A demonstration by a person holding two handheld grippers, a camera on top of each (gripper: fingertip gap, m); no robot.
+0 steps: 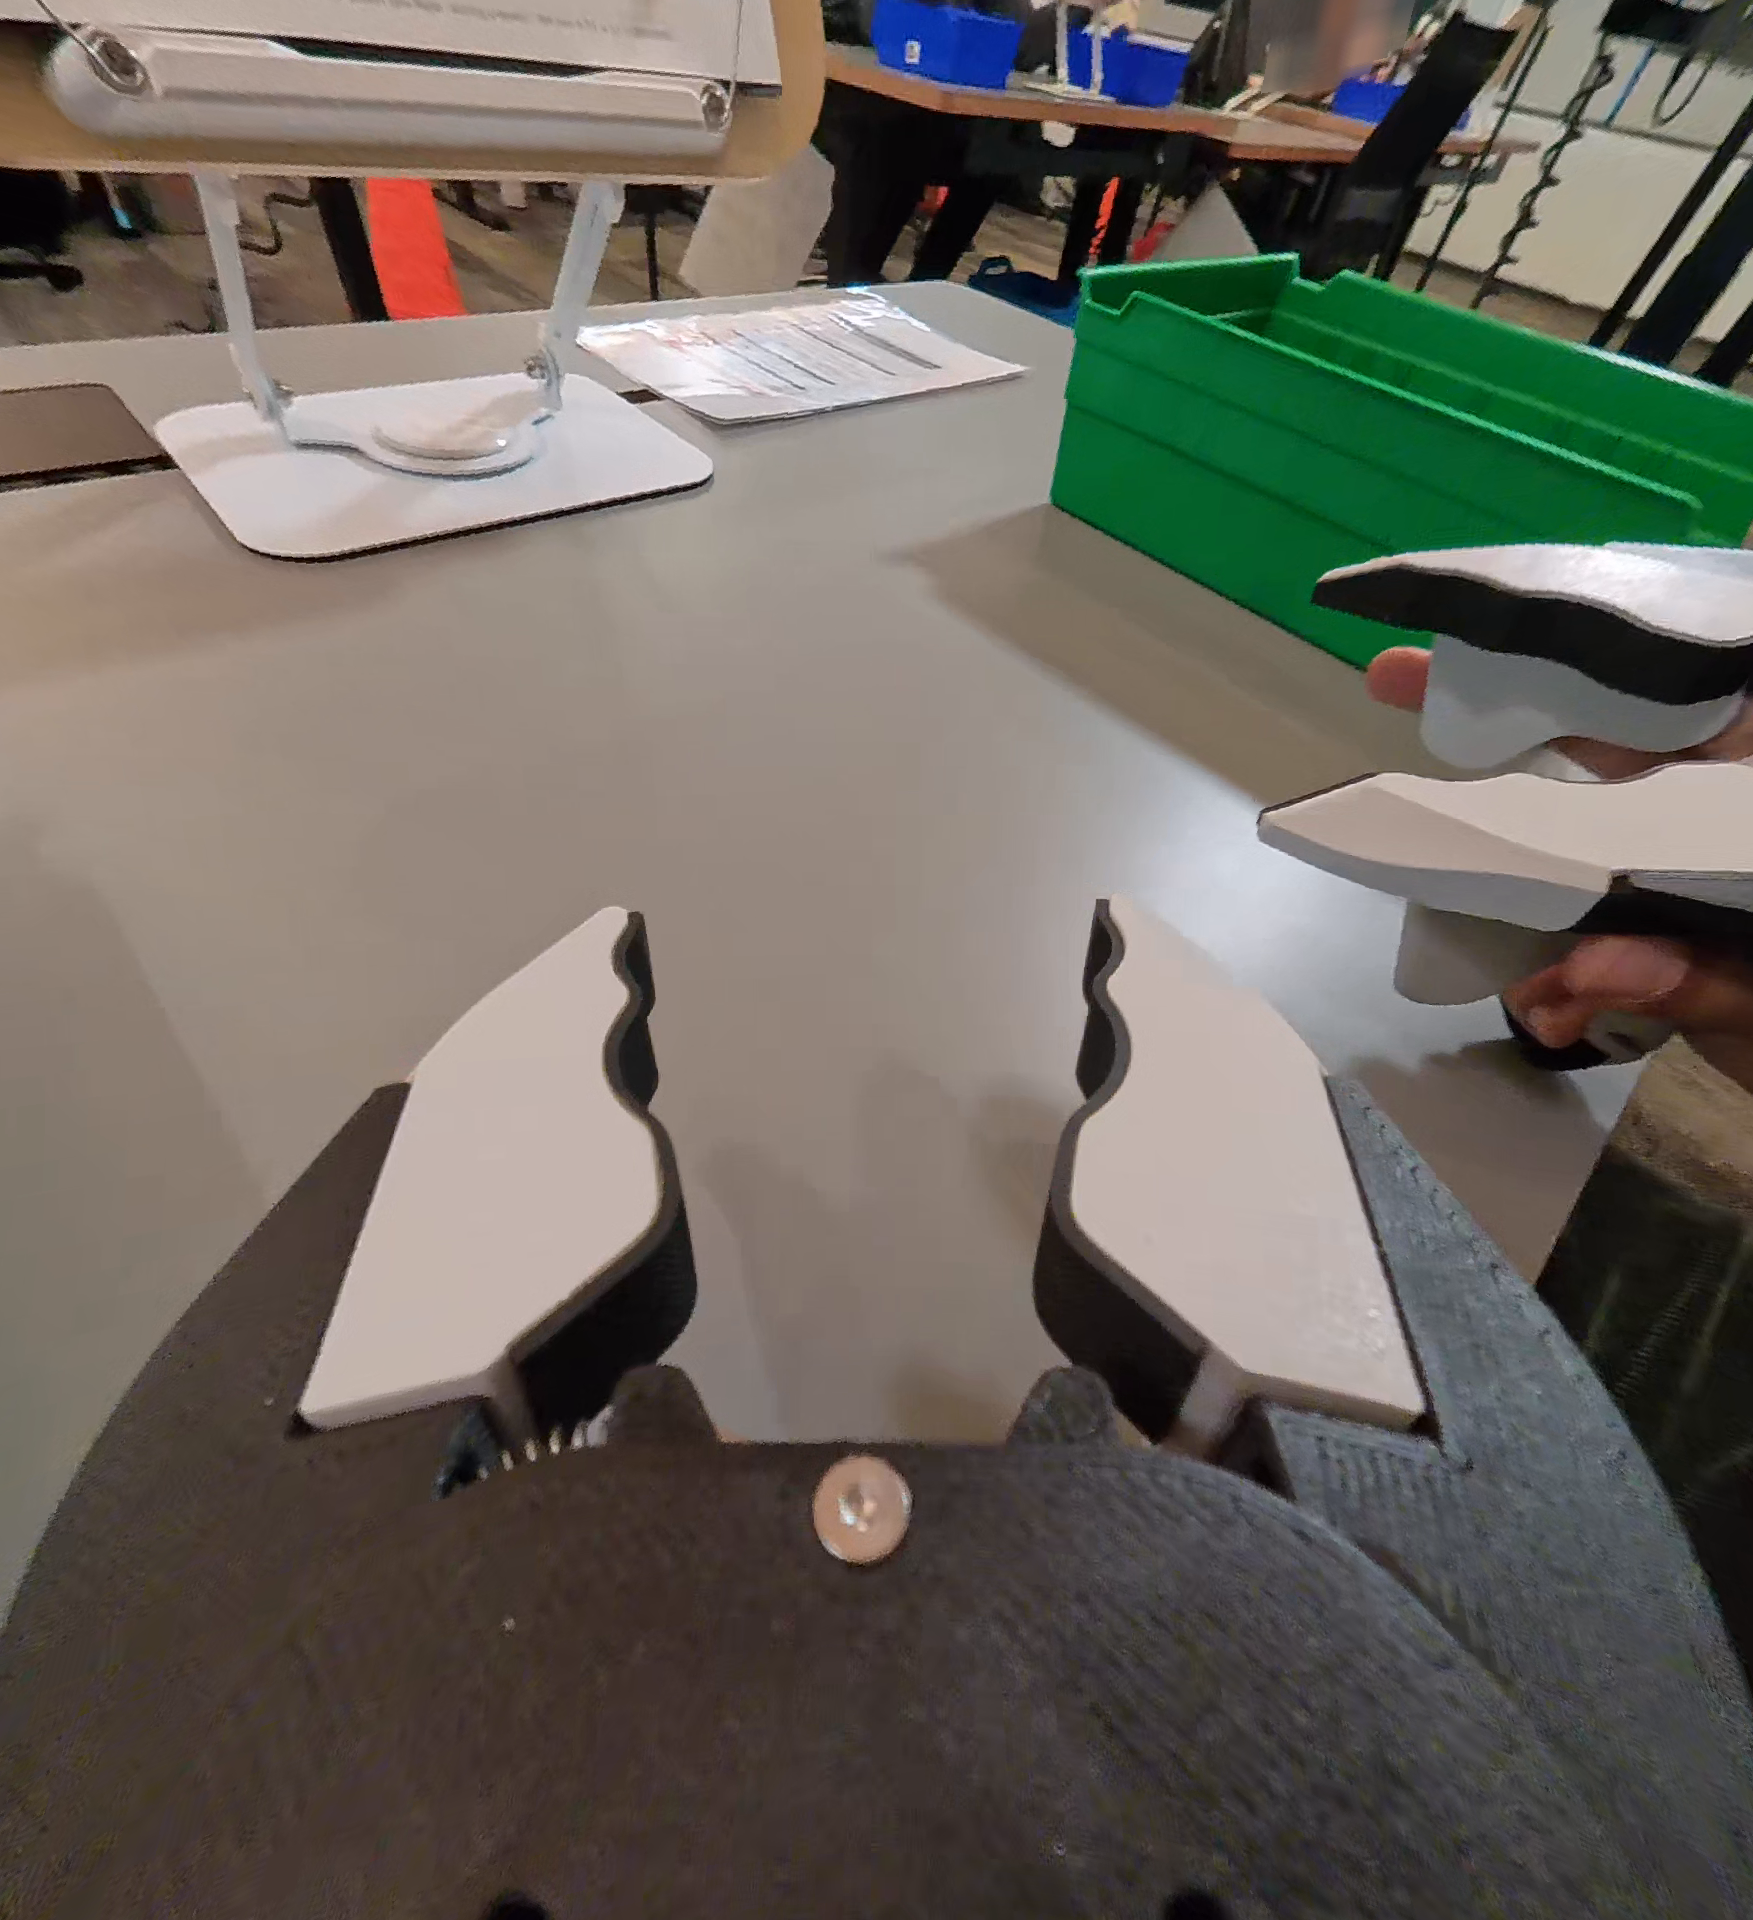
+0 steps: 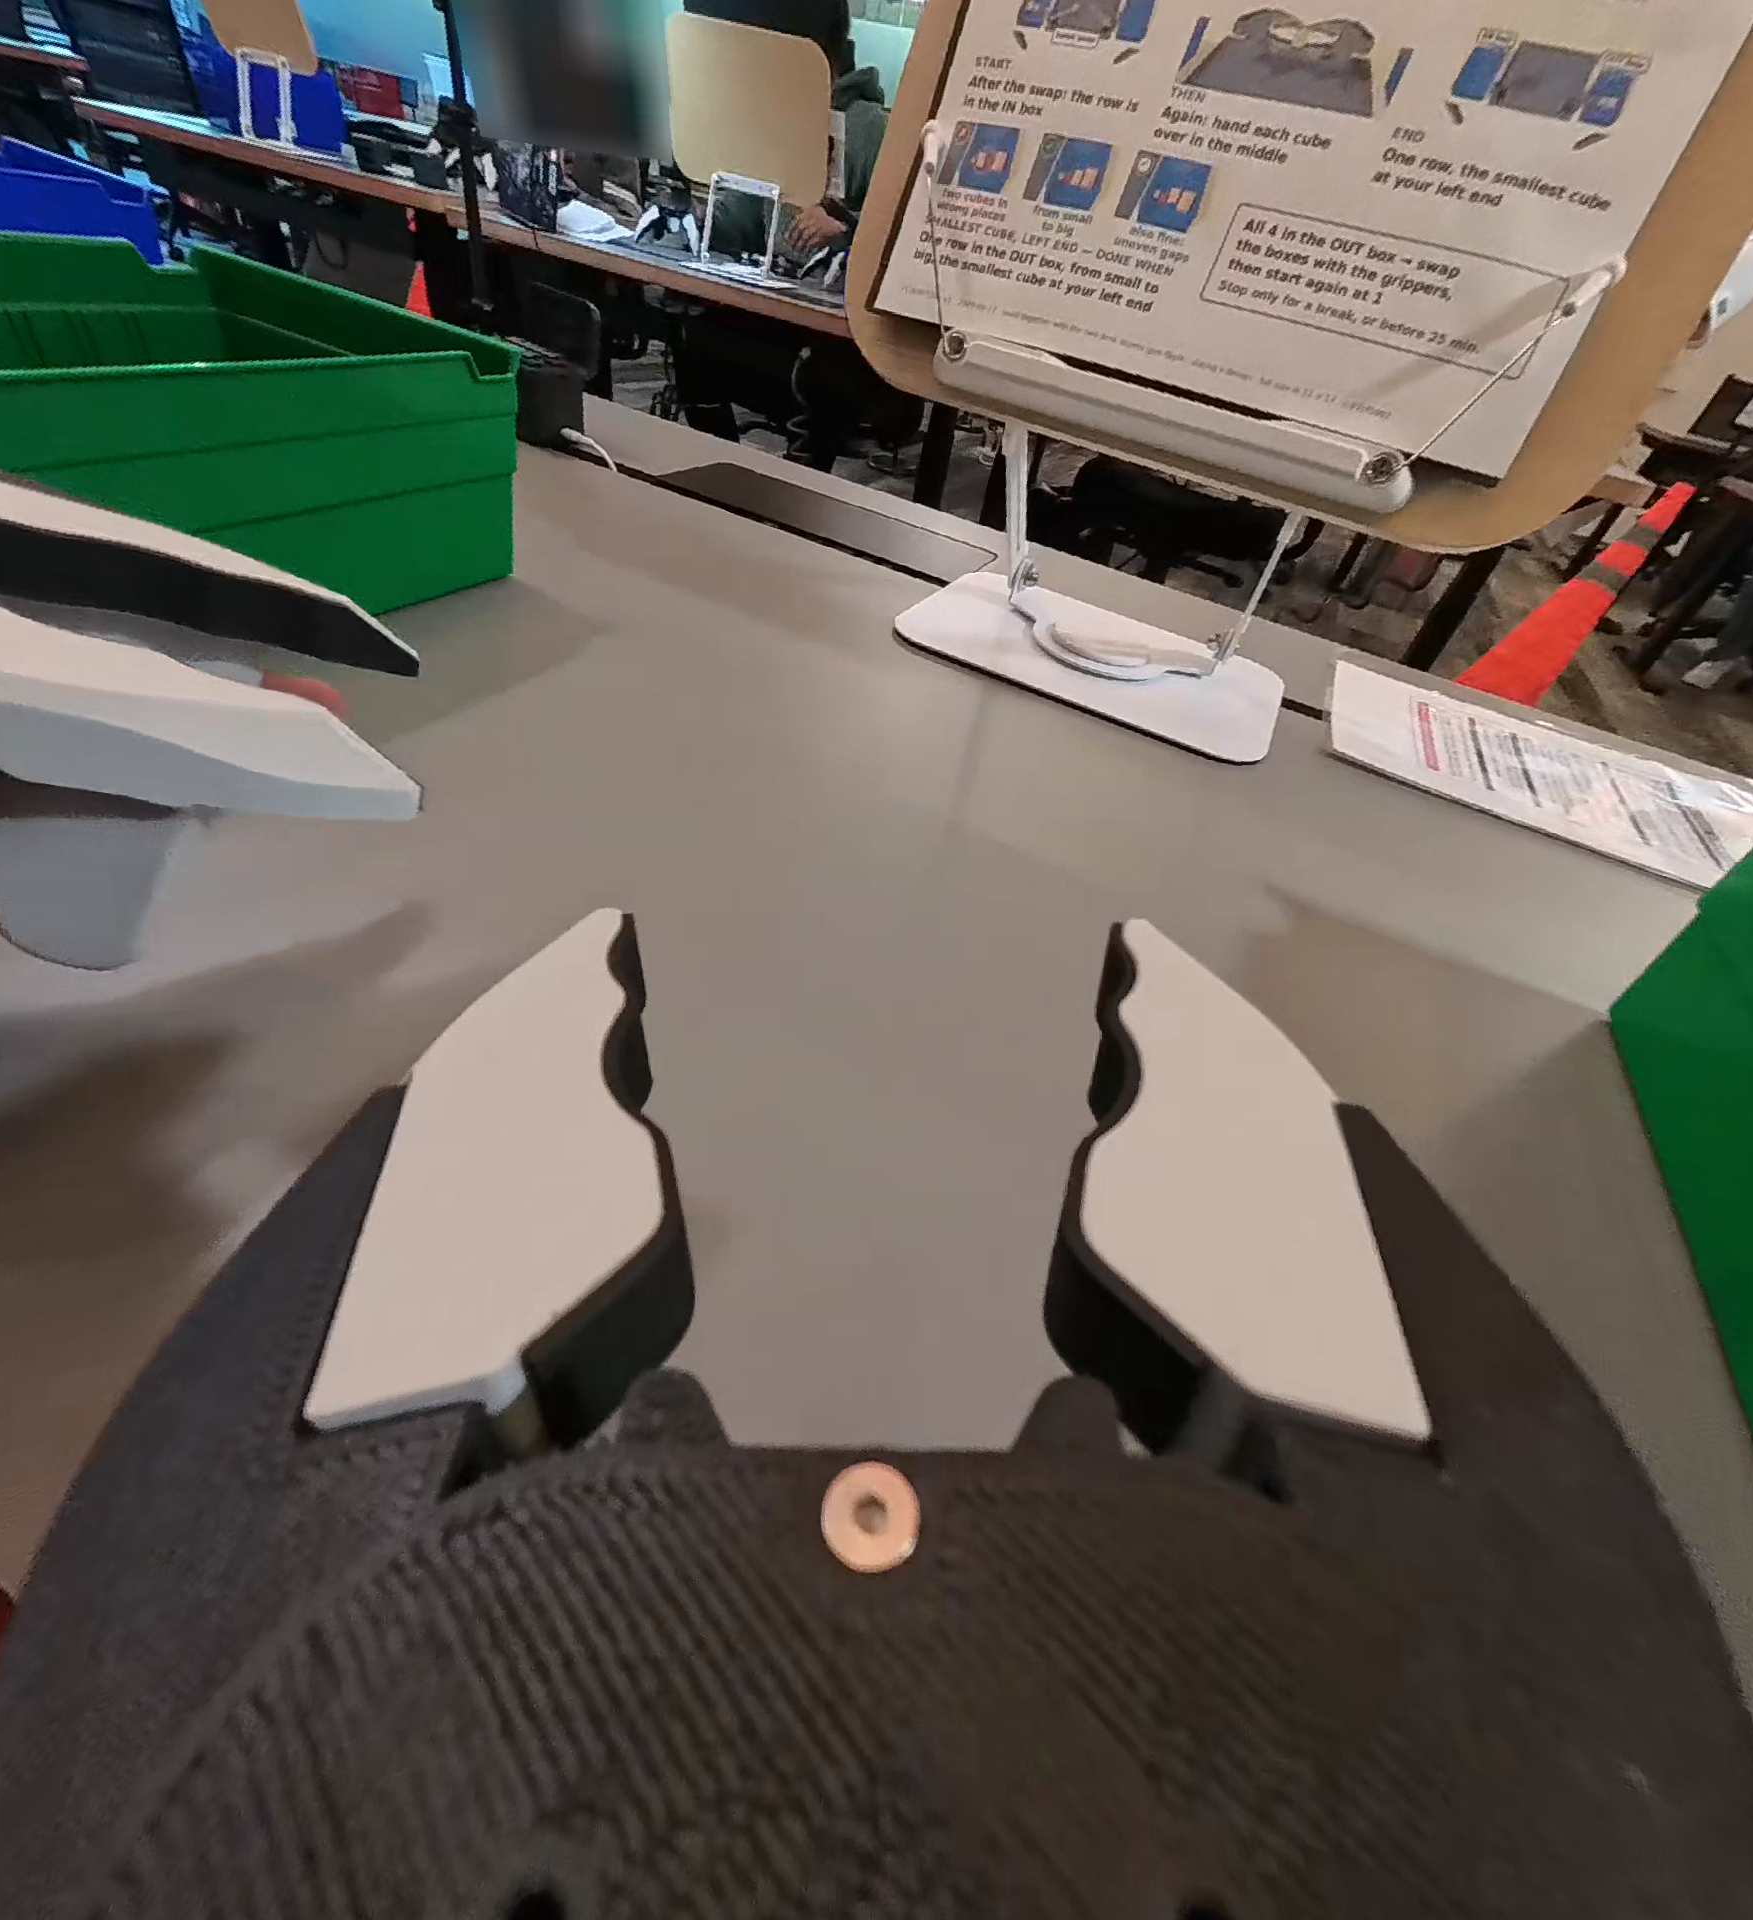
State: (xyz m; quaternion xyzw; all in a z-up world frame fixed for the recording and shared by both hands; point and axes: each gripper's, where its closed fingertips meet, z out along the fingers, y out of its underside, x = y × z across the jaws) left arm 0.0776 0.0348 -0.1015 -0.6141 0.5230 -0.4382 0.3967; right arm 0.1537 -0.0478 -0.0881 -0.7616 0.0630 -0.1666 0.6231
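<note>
My left gripper (image 1: 867,925) hovers over bare grey table (image 1: 539,727), jaws spread wide, nothing between them. My right gripper (image 2: 867,935) is the same: fingers apart, empty, above the tabletop. In the left wrist view a green bin (image 1: 1371,457) stands just beyond my right gripper; in the right wrist view another green bin (image 2: 228,436) sits behind my left gripper, and a green corner (image 2: 1745,1091) juts in at the right edge, probably the first bin, though I can't be sure. Ahead, a white stand (image 2: 1090,665) props up an instruction board (image 2: 1267,208), with a printed sheet (image 2: 1558,769) lying flat beside it. The bins look like rigid, light plastic; a wall rim seems the obvious place to pinch
</note>
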